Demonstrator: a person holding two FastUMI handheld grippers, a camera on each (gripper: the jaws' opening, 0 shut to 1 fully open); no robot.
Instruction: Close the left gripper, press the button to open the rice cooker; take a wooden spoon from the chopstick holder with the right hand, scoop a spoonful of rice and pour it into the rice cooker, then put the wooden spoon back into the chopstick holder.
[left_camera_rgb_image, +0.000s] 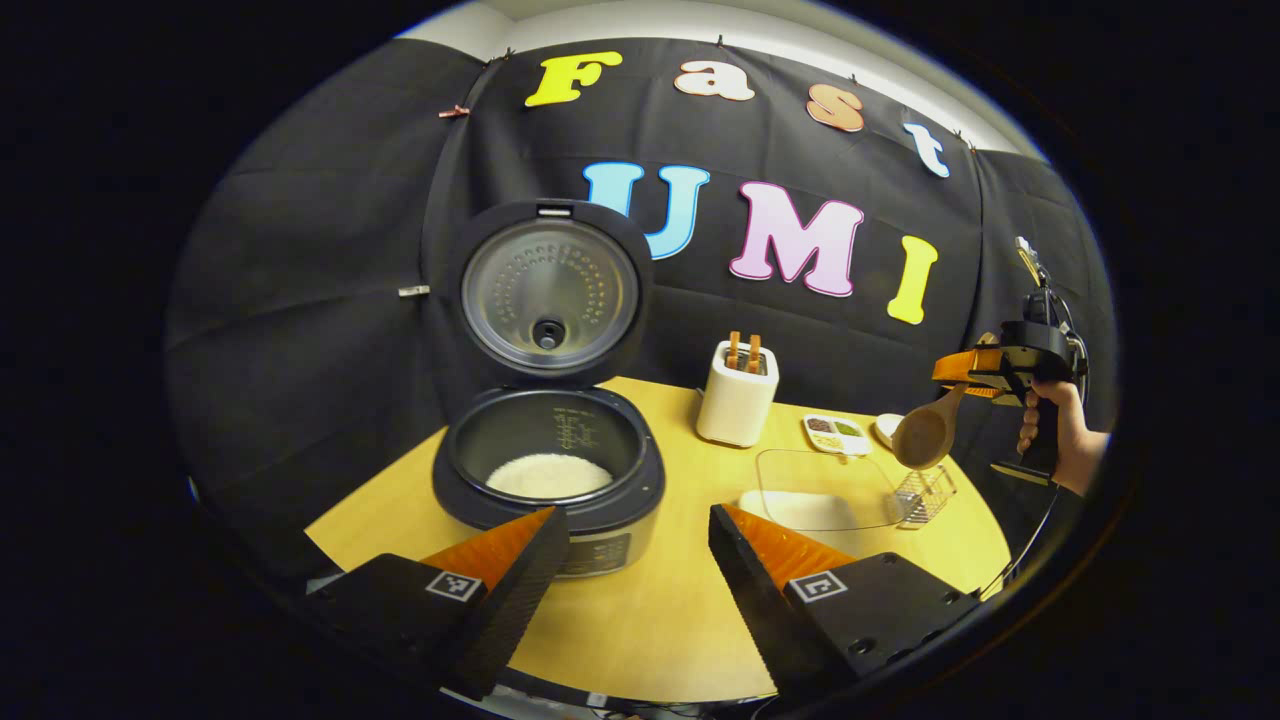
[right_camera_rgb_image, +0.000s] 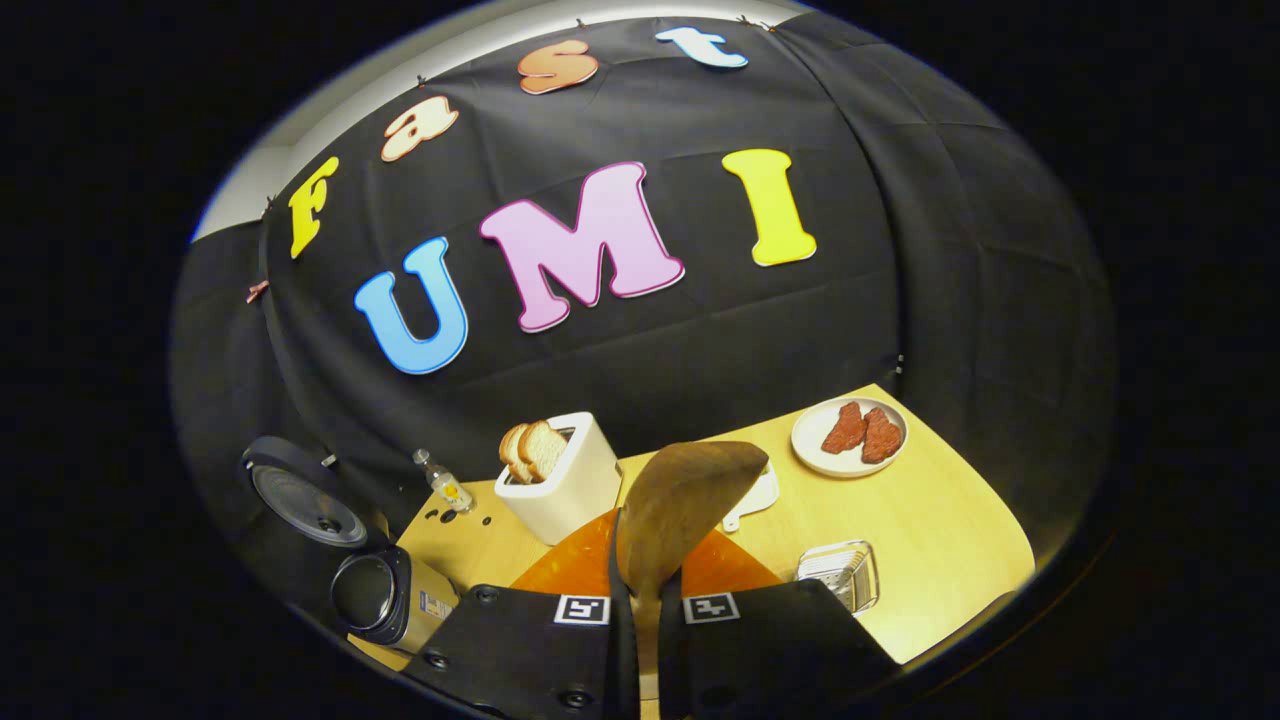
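Observation:
The rice cooker (left_camera_rgb_image: 548, 470) stands open with its lid (left_camera_rgb_image: 548, 292) upright, and white rice lies in the pot. My left gripper (left_camera_rgb_image: 632, 515) hovers open in front of the cooker with nothing between its fingers. At the far right a hand holds my right gripper (left_camera_rgb_image: 975, 375) in the air, shut on the handle of the wooden spoon (left_camera_rgb_image: 925, 435). The spoon bowl hangs over the right end of a clear rice container (left_camera_rgb_image: 820, 495), beside the small wire chopstick holder (left_camera_rgb_image: 925, 493). In the right gripper view my right gripper (right_camera_rgb_image: 645, 580) clamps the spoon (right_camera_rgb_image: 685, 510), with the holder (right_camera_rgb_image: 840, 572) low right.
A white toaster (left_camera_rgb_image: 737, 392) with bread slices stands behind the container, and a small divided dish (left_camera_rgb_image: 835, 433) lies right of it. A plate of meat (right_camera_rgb_image: 848, 435) sits at the table's far corner. A little bottle (right_camera_rgb_image: 440, 480) stands near the cooker (right_camera_rgb_image: 385, 595).

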